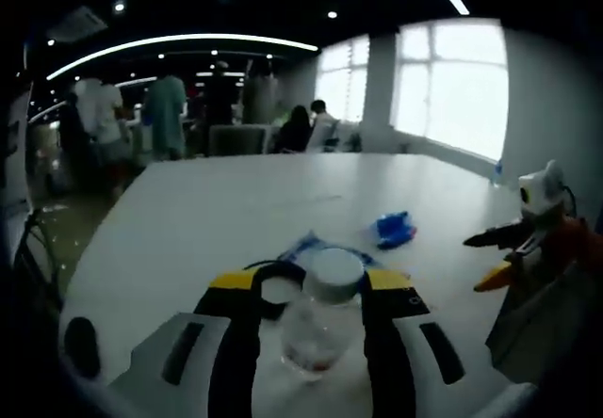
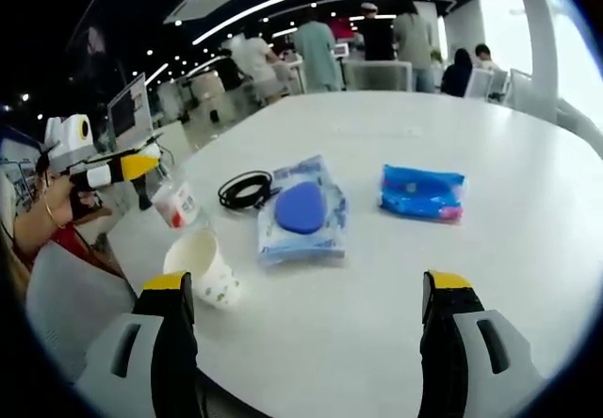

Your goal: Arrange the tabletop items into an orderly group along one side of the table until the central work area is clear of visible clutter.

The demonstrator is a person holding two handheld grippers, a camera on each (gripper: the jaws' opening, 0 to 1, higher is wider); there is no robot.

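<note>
**A bottle is held, and the other things lie on the tabletop**

Left gripper view: the left hand-held gripper [image 1: 318, 329] has its jaws closed around a clear plastic bottle [image 1: 320, 319]. A black cable [image 1: 275, 286] lies just behind the bottle.

Right gripper view: the right hand-held gripper [image 2: 306, 296] is wide open and holds nothing. Beyond it on the white tabletop [image 2: 452, 126] lies a packet with a blue disc [image 2: 302, 209]. From that packet, the blue pouch [image 2: 422, 192] is right, the paper cup [image 2: 203, 266] left and nearer.

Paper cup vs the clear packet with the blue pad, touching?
Apart. In the right gripper view the paper cup lies on its side left of the clear packet, with a strip of bare white table plainly between them.
</note>
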